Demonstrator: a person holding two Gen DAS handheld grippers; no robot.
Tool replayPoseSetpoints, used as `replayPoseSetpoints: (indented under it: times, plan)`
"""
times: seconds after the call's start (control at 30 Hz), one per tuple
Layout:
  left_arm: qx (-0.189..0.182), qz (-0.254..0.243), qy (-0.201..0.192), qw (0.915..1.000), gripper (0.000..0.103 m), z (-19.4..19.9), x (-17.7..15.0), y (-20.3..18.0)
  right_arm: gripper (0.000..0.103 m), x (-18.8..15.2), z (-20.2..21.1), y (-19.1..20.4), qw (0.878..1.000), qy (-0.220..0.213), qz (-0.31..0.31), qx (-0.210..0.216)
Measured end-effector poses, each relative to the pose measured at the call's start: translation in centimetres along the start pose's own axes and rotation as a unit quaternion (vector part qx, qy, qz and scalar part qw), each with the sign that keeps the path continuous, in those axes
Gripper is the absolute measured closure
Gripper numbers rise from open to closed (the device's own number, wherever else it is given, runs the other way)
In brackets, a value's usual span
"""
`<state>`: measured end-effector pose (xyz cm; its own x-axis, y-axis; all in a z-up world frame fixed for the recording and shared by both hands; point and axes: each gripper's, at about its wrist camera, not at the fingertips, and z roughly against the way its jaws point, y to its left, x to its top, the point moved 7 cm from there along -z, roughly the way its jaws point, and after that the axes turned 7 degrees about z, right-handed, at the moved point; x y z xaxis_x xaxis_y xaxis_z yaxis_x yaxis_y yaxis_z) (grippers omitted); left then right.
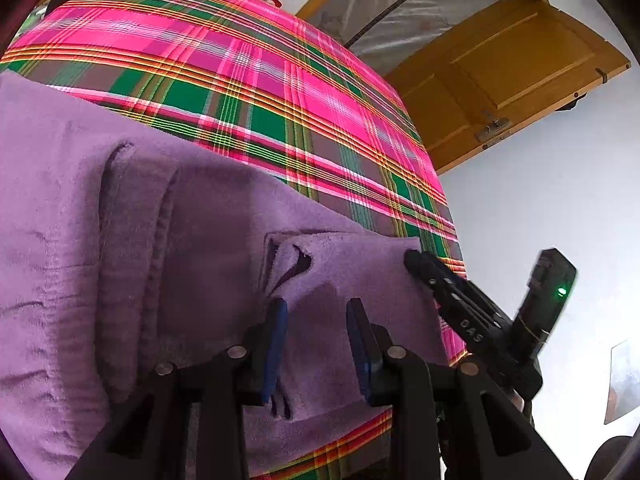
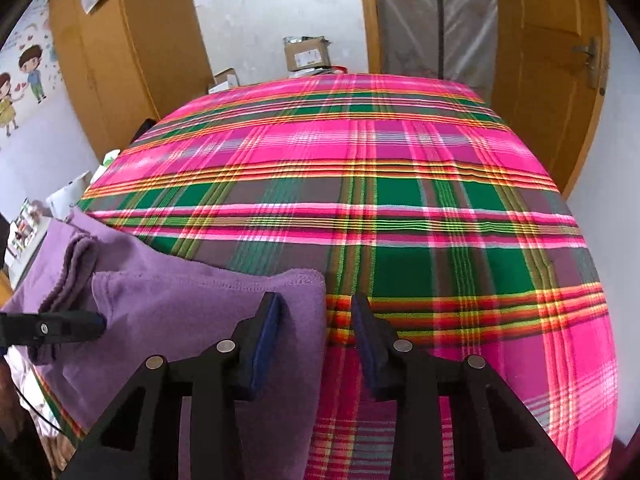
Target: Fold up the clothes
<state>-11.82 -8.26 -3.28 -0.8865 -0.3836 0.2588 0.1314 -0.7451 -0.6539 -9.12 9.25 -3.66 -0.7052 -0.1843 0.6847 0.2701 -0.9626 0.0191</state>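
My left gripper (image 1: 316, 316) hangs over the folded purple garment (image 1: 168, 248), jaws half apart with fabric lying between the pads, and I cannot tell if they pinch it; the garment lies on the near left part of the plaid bedspread (image 2: 400, 184); my right gripper (image 2: 316, 312) stands half open at its right edge, gripping nothing.

Both cams ride the grippers, angled down, close over plaid bedcover (image 2: 400, 184). Left view faces purple garment (image 1: 120, 240), door upper right. Right view faces bed's far end. Shared: garment, bedcover, door.
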Motion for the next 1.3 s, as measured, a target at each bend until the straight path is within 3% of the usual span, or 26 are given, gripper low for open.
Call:
replayPoseSetpoints:
  times: [0.33, 0.53, 0.67, 0.8, 0.93, 1.03, 1.17, 1.3]
  plan:
    - [0.012, 0.000, -0.007, 0.9999, 0.072, 1.0, 0.0, 0.2, 0.065, -0.7, 0.5, -0.1, 1.000, 0.005, 0.005, -0.017]
    - [0.014, 0.003, -0.026, 0.9996, 0.072, 2.8, 0.0, 0.7, 0.065, 0.3, 4.5, 2.0, 0.998, -0.050, 0.038, -0.016]
    - [0.014, 0.006, -0.036, 0.9992, 0.072, 3.7, 0.0, 1.1, 0.065, -0.2, 5.3, 5.3, 0.994, -0.064, 0.086, -0.005]
    - [0.023, 0.007, -0.047, 0.9986, 0.072, 4.7, -0.1, 1.7, 0.066, -1.7, 4.1, 7.9, 0.992, -0.048, 0.117, 0.003]
    - [0.036, 0.013, -0.056, 0.9977, 0.072, 5.7, 0.1, 2.8, 0.066, -2.8, 2.0, 8.1, 0.991, -0.020, 0.129, -0.021]
    - [0.038, 0.019, -0.067, 0.9969, 0.072, 6.8, 0.2, 3.6, 0.065, -2.4, 2.3, 8.3, 0.992, -0.022, 0.122, -0.024]
    - [0.040, 0.024, -0.082, 0.9956, 0.072, 8.5, 0.5, 4.6, 0.065, -0.9, 3.7, 10.0, 0.991, -0.056, 0.118, 0.014]
    - [0.053, 0.034, -0.097, 0.9933, 0.072, 10.0, 0.8, 6.2, 0.065, -1.2, 2.9, 12.5, 0.990, -0.044, 0.114, 0.066]
